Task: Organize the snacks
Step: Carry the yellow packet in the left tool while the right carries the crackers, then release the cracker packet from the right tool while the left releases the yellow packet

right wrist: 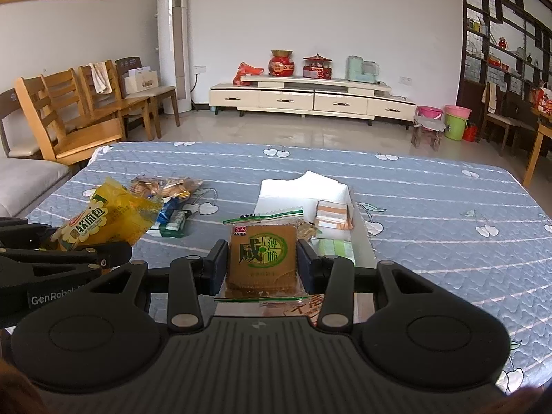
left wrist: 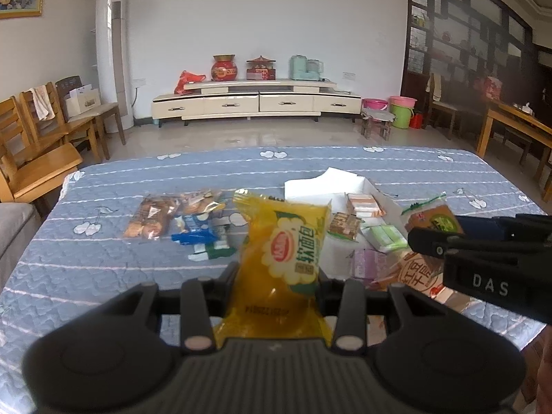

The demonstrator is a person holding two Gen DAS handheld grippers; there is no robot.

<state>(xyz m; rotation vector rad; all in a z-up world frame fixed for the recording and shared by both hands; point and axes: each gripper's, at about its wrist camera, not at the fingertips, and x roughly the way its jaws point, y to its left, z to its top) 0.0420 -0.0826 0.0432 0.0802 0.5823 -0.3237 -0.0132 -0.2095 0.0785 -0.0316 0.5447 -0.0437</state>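
Left gripper [left wrist: 277, 284] is clutching the yellow bread packet [left wrist: 286, 258] above the near table [left wrist: 103, 276]; right gripper [right wrist: 263, 267] is squeezing a brown cracker packet [right wrist: 263, 258], seemingly over the white box [right wrist: 276, 189].

Two wrist fisheyes side by side, close above the quilted table [left wrist: 103, 186], facing the far cabinet [right wrist: 310, 98]

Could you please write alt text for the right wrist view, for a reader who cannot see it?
The right gripper clamps a brown cracker packet above a blue quilted table. Beyond lies a white box holding snacks; at left, the left gripper holds a yellow bread packet.
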